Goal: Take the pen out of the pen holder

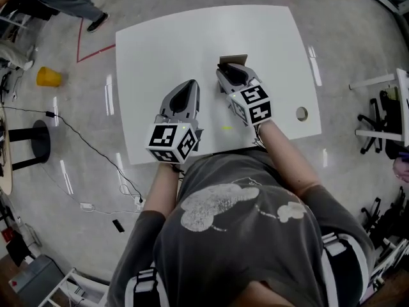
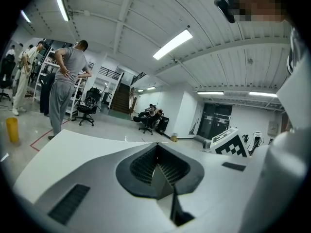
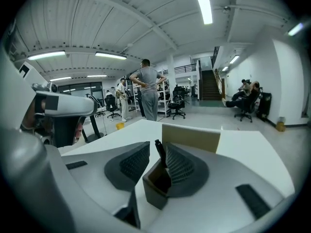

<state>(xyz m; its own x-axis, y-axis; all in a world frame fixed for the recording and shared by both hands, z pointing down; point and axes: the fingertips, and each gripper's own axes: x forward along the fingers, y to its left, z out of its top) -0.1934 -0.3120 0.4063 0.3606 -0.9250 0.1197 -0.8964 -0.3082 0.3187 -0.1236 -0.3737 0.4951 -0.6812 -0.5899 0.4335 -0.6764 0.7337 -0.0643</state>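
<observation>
A small brown pen holder stands on the white table, between the jaws of my right gripper. A black pen sticks up out of it, close to the right-hand pad. The jaws stand apart on either side and are open. Just beyond the holder is a tan upright panel, which shows past the right gripper as a brown strip in the head view. My left gripper hovers over the table nearer the front edge, its tips meeting with nothing between them.
A round cable hole lies near the table's right front corner. On the floor are a yellow bucket and a black stool at left, with a cable running past. A person stands beyond the table.
</observation>
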